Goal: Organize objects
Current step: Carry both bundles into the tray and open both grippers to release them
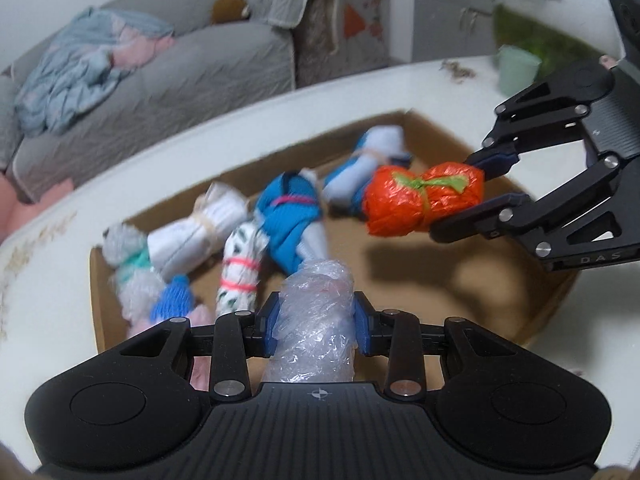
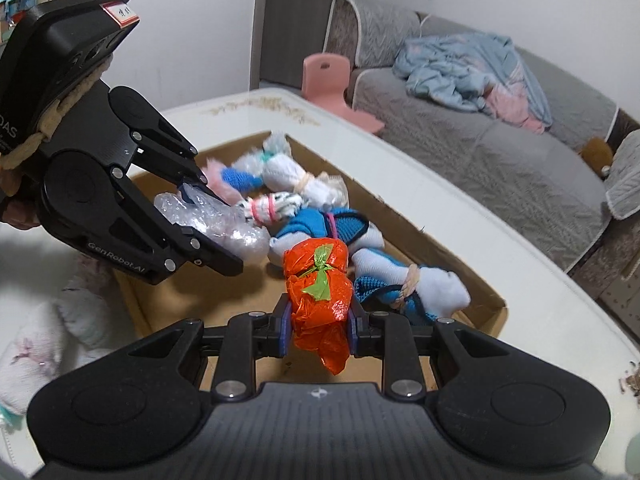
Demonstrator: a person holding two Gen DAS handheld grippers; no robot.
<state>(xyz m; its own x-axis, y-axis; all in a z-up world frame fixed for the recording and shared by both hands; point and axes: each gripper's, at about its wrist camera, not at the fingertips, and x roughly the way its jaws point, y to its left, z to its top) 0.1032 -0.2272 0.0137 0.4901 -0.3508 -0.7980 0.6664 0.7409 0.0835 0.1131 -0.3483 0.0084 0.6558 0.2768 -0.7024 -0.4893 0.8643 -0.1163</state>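
Where tongs [image 2: 222,236] read "GenRobot.AI"

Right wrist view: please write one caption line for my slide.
Right gripper holds an orange plastic bundle over a cardboard box of tied socks, while the left gripper holds a clear bundle.

An orange plastic bundle [image 2: 319,280] carries a green tie; the nearer bundle [image 1: 316,320] is clear. The cardboard box [image 1: 416,120] is brown, the table [image 1: 360,88] white, the far sofa [image 2: 500,152] grey.
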